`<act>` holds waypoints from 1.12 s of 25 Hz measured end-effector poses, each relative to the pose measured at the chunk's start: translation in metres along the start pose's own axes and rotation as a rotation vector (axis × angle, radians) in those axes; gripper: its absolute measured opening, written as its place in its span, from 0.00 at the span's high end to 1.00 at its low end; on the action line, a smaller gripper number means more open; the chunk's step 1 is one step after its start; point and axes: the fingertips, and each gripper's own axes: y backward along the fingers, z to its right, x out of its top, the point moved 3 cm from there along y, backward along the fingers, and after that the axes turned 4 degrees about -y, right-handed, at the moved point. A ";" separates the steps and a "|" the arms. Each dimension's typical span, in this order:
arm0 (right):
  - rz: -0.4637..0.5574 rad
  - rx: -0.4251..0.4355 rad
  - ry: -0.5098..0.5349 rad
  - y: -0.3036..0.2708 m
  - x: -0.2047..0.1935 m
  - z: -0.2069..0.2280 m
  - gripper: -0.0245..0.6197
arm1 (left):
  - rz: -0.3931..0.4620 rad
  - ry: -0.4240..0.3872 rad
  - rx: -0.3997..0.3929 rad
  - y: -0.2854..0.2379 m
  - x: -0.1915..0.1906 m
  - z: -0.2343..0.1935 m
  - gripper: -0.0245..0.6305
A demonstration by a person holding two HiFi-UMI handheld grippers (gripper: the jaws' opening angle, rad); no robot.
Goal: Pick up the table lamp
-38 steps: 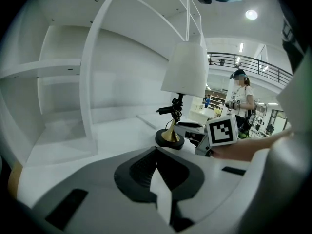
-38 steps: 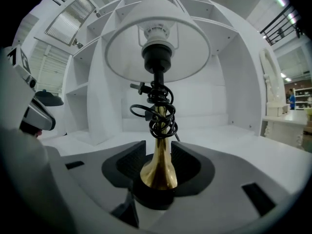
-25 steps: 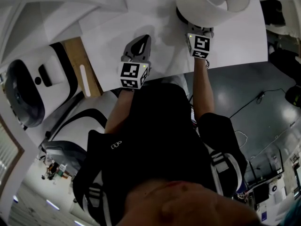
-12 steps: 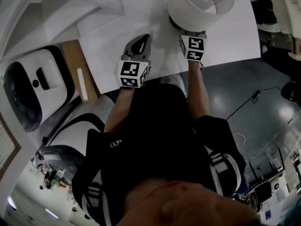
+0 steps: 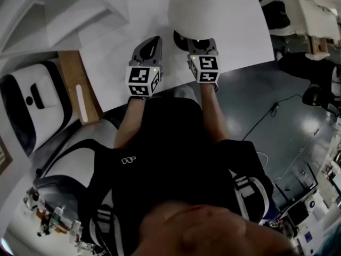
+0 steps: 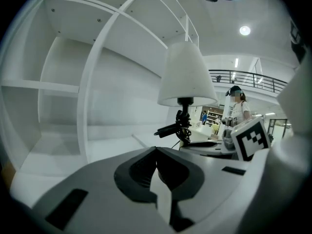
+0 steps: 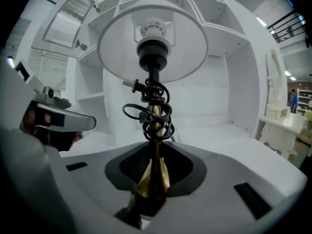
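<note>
The table lamp has a white shade (image 5: 200,7), a brass stem (image 7: 153,174) and a black cord (image 7: 151,111) wound round the stem. My right gripper (image 7: 153,182) is shut on the flared lower part of the brass stem and holds the lamp upright above the white table (image 5: 240,31). In the head view the right gripper (image 5: 201,46) sits just under the shade. My left gripper (image 5: 149,46) hangs beside it to the left, shut and empty. From the left gripper view the lamp (image 6: 185,79) stands ahead and slightly right of the left gripper (image 6: 157,150).
White shelving (image 6: 73,82) rises behind the table. A wooden board (image 5: 74,89) and a white-and-black rounded unit (image 5: 21,111) lie at the left. Dark floor with a cable (image 5: 272,113) is to the right. A person (image 6: 238,108) stands far off.
The lamp has risen and shifted left with the right gripper, its shade now closer to the head camera. The left gripper has also lifted and drifted slightly left.
</note>
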 end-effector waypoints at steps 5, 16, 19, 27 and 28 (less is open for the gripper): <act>0.013 0.021 -0.007 0.024 0.019 -0.015 0.80 | 0.069 0.001 0.000 0.007 0.026 0.000 0.95; 0.131 0.030 -0.049 0.057 0.087 -0.016 0.80 | 0.211 -0.001 -0.037 0.018 0.077 0.011 0.95; 0.158 0.038 -0.057 0.061 0.103 -0.016 0.80 | 0.232 -0.004 -0.036 0.021 0.087 0.011 0.95; 0.191 0.053 -0.054 0.057 0.123 -0.016 0.80 | 0.268 0.001 -0.019 0.026 0.099 0.006 0.95; 0.193 0.054 -0.049 0.057 0.125 -0.017 0.80 | 0.269 0.001 -0.015 0.028 0.100 0.004 0.95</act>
